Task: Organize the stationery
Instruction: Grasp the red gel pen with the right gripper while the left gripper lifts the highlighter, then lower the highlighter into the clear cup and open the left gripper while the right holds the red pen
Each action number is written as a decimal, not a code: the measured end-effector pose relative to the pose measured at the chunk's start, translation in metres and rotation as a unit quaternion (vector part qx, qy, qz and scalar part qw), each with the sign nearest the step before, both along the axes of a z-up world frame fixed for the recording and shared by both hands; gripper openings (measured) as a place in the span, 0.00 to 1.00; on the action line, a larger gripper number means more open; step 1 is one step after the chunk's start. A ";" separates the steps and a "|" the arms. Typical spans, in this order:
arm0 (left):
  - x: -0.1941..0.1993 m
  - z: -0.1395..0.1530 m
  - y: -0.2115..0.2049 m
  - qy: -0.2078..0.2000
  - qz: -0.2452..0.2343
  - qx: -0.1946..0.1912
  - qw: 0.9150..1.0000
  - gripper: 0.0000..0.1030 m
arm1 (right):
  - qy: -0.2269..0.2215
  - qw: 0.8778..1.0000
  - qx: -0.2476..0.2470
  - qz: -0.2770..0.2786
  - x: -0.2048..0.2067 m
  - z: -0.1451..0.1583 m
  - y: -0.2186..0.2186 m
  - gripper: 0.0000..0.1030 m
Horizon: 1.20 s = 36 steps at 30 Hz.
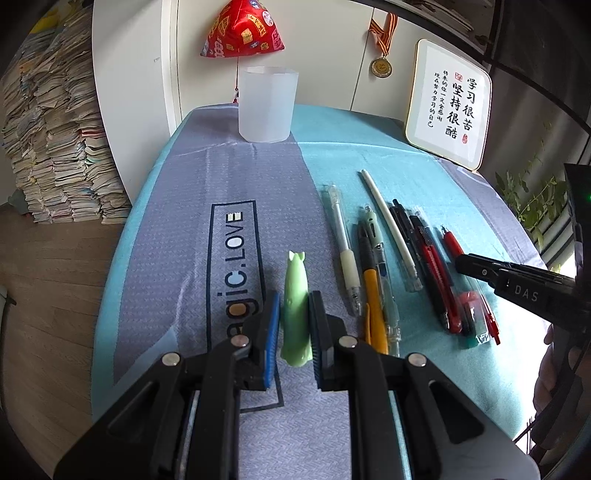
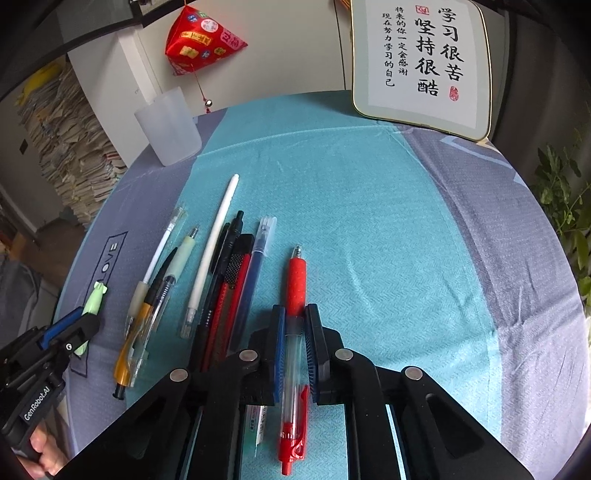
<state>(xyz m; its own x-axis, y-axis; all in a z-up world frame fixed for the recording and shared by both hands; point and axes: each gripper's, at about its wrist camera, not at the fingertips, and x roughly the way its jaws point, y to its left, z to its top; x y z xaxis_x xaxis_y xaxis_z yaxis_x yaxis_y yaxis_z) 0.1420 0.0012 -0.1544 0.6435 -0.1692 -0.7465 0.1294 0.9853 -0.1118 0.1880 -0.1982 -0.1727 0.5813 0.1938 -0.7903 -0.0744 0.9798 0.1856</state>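
My left gripper (image 1: pixel 293 299) is shut on a light green shark-shaped pen (image 1: pixel 294 291), just above the grey and teal cloth. In the right wrist view the same green pen (image 2: pixel 94 297) shows at the left in that gripper (image 2: pixel 79 325). My right gripper (image 2: pixel 293 321) is shut on a red gel pen (image 2: pixel 295 288) lying on the teal cloth. In the left wrist view one finger (image 1: pixel 517 284) of the right gripper reaches over the red pen (image 1: pixel 456 247). A row of several pens (image 2: pixel 207 280) lies between the grippers. A frosted plastic cup (image 1: pixel 266 105) stands upright at the table's far edge.
A framed calligraphy board (image 2: pixel 417 62) leans at the back right. A red pyramid ornament (image 1: pixel 242 31) hangs behind the cup, and a medal (image 1: pixel 381 68) hangs on the wall. Stacked books (image 1: pixel 51 147) rise from the floor at left. A plant (image 2: pixel 565 206) stands at right.
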 end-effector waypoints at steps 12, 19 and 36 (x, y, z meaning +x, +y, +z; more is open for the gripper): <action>0.010 0.041 0.008 -0.054 -0.003 -0.017 0.998 0.13 | -0.055 0.998 0.018 -0.027 -0.025 0.034 -0.021 0.11; 0.035 0.086 0.014 -0.108 -0.006 -0.020 0.994 0.14 | -0.092 0.995 0.024 -0.027 -0.038 0.059 -0.021 0.11; 0.184 0.111 0.043 -0.108 0.002 -0.080 0.991 0.13 | -0.135 0.990 0.021 -0.037 -0.054 0.088 -0.026 0.11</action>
